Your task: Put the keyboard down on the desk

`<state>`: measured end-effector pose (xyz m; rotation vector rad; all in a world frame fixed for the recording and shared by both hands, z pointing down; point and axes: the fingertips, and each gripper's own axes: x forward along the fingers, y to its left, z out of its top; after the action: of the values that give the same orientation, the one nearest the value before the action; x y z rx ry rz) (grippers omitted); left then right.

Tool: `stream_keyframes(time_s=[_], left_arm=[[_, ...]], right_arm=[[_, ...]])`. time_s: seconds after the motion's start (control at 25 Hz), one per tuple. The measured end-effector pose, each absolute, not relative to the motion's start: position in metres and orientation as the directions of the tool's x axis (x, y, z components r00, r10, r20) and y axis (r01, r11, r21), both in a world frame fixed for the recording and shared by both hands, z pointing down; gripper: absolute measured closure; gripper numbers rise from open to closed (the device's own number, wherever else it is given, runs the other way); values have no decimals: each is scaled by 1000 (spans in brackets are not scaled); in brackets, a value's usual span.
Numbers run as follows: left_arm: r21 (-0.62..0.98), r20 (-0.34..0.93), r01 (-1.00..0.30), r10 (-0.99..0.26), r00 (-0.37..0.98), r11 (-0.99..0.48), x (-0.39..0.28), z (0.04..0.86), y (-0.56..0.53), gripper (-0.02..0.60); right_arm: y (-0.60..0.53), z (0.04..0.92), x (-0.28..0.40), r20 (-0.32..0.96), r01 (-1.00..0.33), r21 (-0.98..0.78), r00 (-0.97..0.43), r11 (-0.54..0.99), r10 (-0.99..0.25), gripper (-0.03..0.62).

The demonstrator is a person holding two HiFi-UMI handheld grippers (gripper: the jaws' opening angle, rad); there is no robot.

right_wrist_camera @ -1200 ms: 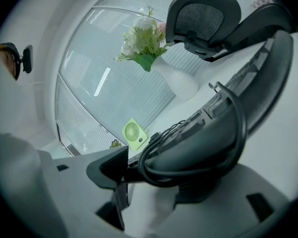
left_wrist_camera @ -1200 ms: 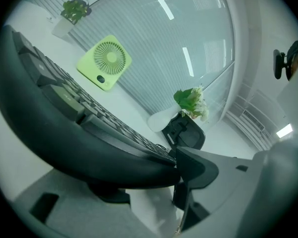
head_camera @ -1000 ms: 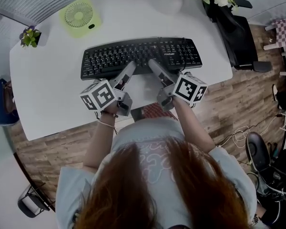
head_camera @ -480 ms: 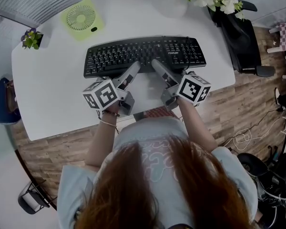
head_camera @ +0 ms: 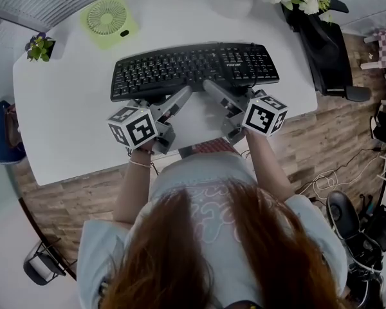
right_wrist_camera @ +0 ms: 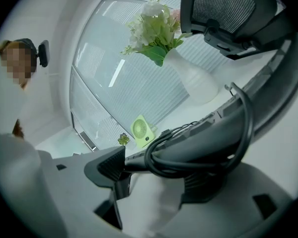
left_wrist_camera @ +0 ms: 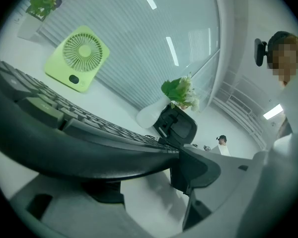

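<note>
keyboard (head_camera: 193, 69): black, corded | keys-up on white desk (head_camera: 64, 121)

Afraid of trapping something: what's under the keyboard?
White desk shows under the keyboard at its front edge, plus a looped cable at the right. That edge lies between the jaws of the left gripper and right gripper, which have just been opening. Farther back the keyboard hides everything.

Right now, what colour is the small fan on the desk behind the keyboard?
The fan is lime green, seen best in the head view.
</note>
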<state>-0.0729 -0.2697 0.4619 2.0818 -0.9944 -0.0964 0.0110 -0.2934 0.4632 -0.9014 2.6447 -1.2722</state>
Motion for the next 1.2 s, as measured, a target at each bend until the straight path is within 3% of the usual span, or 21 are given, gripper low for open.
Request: stream_keyframes(time_s=[0.36,0.52,0.56,0.6,0.64,0.68,0.96,1.08,1.16,1.2], left_arm=[[671,261,-621,-655,709,-405,-72,463,-263,272],[537,352,-694,-620,701,-480,-69,471,-252,275],[480,394,-732,-627,672,-483,-72,476,-251,309],[426,427,-771,-646,632,-473,-76,480,-251,393],[386,443,-800,-668,598,-460,-79,482,-252,540],[370,439,-810,-683,584,-454,-81,482,-253,561],[477,367,-724,-635,680,-498,-68,474,-245,547],[492,360,-709,-623,694,-506,-68,473,-242,480],[523,332,-678,-609,720,-517,-66,469,-238,376],[542,315,-663,-606,730,-517,-65,466,-238,359]], right_arm=[[-282,464,9,187,-460,-696,-857,552,-479,258],[-279,464,9,185,-468,-674,-856,571,-484,260],[-278,464,9,188,-473,-664,-856,580,-482,260],[-277,464,9,193,-477,-653,-855,587,-481,260],[-275,465,9,196,-481,-647,-855,591,-481,260],[-274,465,9,198,-484,-645,-854,592,-482,263],[-272,465,9,197,-490,-644,-849,588,-491,269],[-272,465,10,198,-492,-643,-847,587,-494,270],[-271,465,9,200,-492,-643,-848,587,-491,270],[-271,465,9,200,-490,-644,-849,587,-489,272]])
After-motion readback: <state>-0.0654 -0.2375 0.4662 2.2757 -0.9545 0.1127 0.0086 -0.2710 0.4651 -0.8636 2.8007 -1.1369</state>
